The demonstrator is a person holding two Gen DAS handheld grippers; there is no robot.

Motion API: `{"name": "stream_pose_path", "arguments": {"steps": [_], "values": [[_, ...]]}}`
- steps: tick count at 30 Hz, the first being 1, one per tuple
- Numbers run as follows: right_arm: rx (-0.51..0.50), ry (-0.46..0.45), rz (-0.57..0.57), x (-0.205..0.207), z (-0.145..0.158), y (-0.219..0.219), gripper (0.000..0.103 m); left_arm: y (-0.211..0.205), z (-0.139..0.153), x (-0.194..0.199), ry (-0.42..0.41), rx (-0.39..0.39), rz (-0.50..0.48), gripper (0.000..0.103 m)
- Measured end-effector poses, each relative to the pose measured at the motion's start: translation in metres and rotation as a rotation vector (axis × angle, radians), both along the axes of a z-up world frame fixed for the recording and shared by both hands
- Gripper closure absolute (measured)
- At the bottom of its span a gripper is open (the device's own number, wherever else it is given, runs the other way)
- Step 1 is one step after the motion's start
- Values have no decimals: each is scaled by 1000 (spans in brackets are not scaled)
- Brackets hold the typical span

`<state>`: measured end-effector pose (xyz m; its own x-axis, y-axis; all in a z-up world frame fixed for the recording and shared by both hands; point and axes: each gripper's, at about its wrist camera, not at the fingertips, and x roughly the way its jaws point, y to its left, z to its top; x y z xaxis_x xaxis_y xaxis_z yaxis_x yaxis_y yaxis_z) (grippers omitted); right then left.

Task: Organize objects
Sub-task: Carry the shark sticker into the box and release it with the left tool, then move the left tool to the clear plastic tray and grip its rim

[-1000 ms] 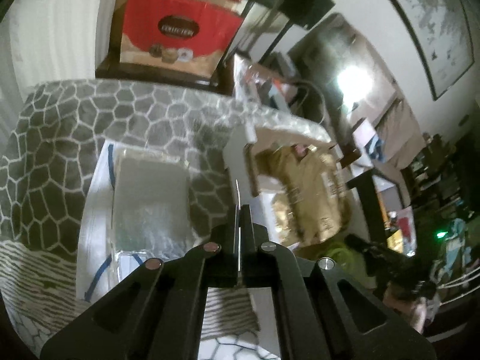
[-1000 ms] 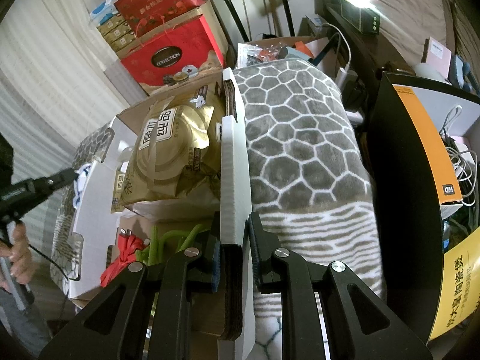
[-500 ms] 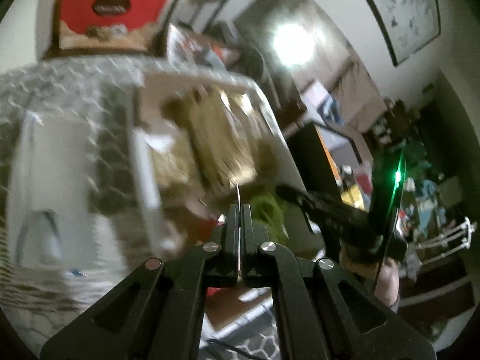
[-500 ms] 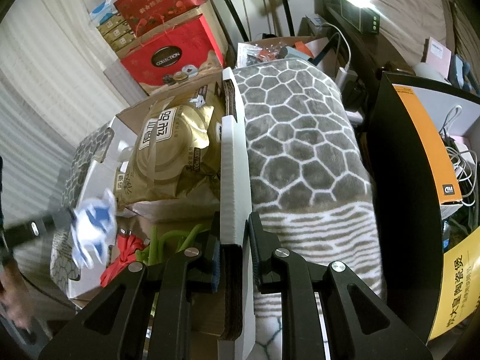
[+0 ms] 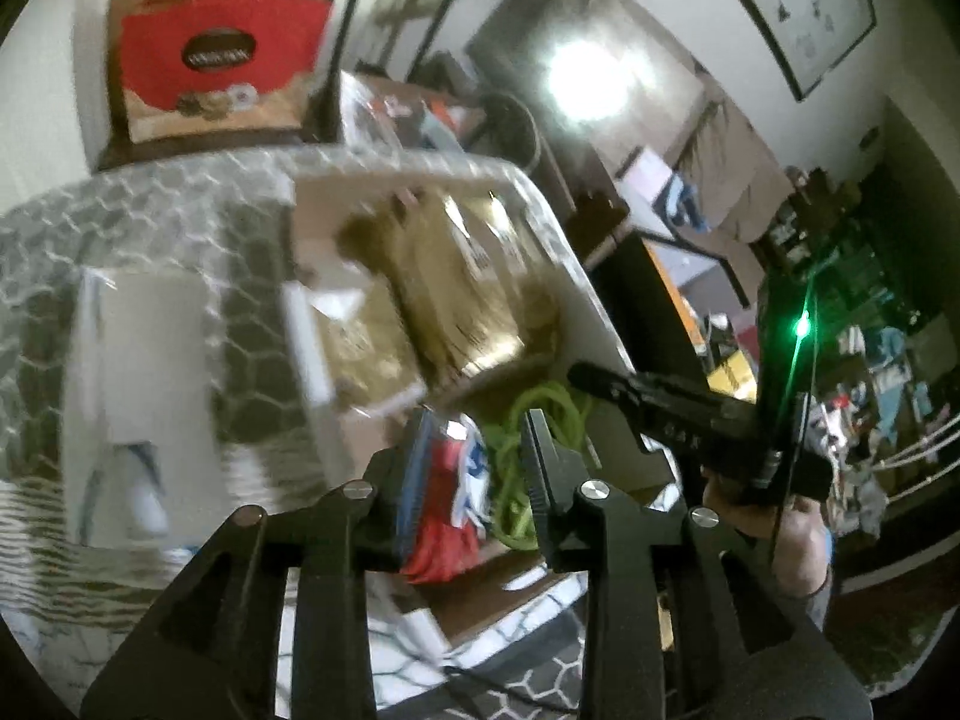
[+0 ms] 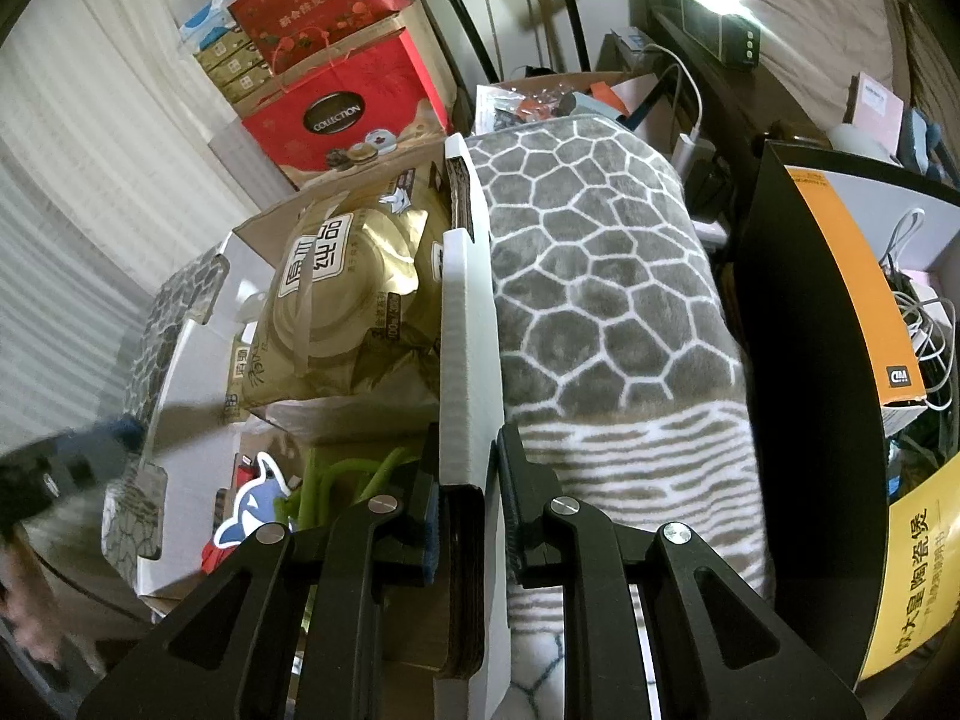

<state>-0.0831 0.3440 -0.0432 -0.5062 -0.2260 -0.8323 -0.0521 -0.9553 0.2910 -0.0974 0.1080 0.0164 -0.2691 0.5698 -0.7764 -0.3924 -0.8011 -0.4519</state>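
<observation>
Left wrist view: the left tool (image 5: 474, 438) has its two fingers spread apart, holding nothing, poised over the open cardboard box (image 5: 576, 276). Straight ahead between the fingers lies a small blue-and-white sticker (image 5: 471, 471) shaped like a shark or whale, resting on something red (image 5: 441, 531) in the box bottom. Just right of that, near the right finger, sits a coil of green cord (image 5: 540, 420). Farther ahead in the box are the gold packages (image 5: 456, 294), blurred here. To the left of the tool a flat white packet (image 5: 129, 360) lies on the grey honeycomb blanket (image 5: 240, 312).

From the right wrist camera, the right tool (image 6: 465, 465) is clamped on the box's white flap (image 6: 468, 348), one finger on each face of the upright panel. Left of that panel the gold packages (image 6: 336, 294) fill the far part of the box, and the sticker (image 6: 255, 507) and green cord (image 6: 342, 477) lie below-left of the fingers. The blanket (image 6: 606, 288) spreads to the tool's right. The left tool (image 6: 66, 465) shows as a dark blur at the far left edge. Beyond the box stands a red gift box (image 6: 345, 114).
</observation>
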Motion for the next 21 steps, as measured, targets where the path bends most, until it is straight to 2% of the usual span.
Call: {"name": "stream_pose_path", "arguments": {"steps": [2,3,6,11,14,21], "values": [[-1,0,0,0,0,0,87,-17,7,-7,30,-16,43,56],[1,0,0,0,0,0,87,-26,9,-11,43,-33,68,54],[0,0,-1,0,0,0,87,-53,6,-23,53,-75,141,52],[2,-1,0,0,0,0,87,-98,-16,-39,-3,-106,244,48],[1,-1,0,0,0,0,87,-117,-33,-44,-33,-125,277,44],[3,-1,1,0,-1,1,87,-132,-65,-58,-81,-167,316,44]]}}
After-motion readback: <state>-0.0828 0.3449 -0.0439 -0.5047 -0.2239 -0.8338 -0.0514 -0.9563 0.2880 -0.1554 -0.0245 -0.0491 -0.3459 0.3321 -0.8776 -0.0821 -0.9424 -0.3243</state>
